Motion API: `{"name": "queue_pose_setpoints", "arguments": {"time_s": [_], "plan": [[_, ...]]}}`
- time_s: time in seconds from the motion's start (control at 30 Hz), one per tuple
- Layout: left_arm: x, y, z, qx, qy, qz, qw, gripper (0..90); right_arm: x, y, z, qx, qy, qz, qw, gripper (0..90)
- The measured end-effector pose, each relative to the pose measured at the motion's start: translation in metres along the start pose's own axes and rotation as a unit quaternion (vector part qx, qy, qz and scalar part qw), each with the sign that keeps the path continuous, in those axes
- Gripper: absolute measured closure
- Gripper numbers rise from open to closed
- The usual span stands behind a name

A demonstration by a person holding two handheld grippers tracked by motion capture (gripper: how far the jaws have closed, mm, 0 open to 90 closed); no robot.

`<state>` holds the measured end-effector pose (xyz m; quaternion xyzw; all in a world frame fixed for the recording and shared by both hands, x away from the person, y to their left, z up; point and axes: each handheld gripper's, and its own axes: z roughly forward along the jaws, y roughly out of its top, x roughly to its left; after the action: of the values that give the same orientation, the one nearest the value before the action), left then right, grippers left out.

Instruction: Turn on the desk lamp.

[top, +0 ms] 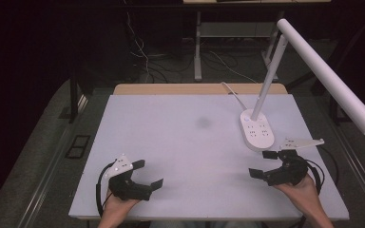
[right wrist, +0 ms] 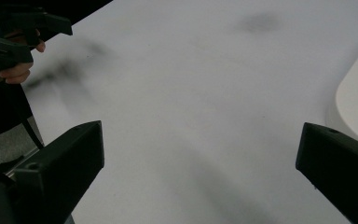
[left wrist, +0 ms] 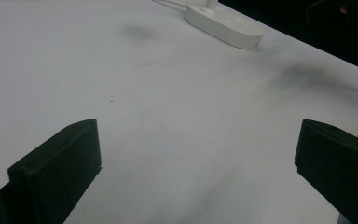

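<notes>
Resting on white table (top: 195,137): lamp (top: 256,130); both grippers' jaws apart.

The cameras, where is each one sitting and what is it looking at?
High view: above the person's side, looking forward and down on the white table; both hands, left gripper and right gripper show.
Left gripper view: on that gripper, looking across the table between its open jaws toward the lamp base.
Right gripper view: on that gripper, open jaws in front, left gripper farther off.
All three share the lamp base.
</notes>
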<state>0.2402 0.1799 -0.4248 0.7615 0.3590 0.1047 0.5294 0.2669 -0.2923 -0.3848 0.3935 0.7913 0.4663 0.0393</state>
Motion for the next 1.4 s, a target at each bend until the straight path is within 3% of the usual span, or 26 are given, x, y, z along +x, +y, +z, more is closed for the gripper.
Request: {"name": "queue_pose_setpoints", "arguments": {"time_s": [0.63,1.4], "plan": [[-0.002,0.000,0.000,0.001,0.002,0.001,1.0000,0.0,-0.016,0.021,-0.012,0.005,-0.015,-0.001,0.9999,0.8],[-0.001,-0.001,-0.002,-0.004,0.006,-0.003,1.0000,0.0,-0.040,0.049,-0.014,0.016,-0.034,-0.001,0.9993,0.9]]}}
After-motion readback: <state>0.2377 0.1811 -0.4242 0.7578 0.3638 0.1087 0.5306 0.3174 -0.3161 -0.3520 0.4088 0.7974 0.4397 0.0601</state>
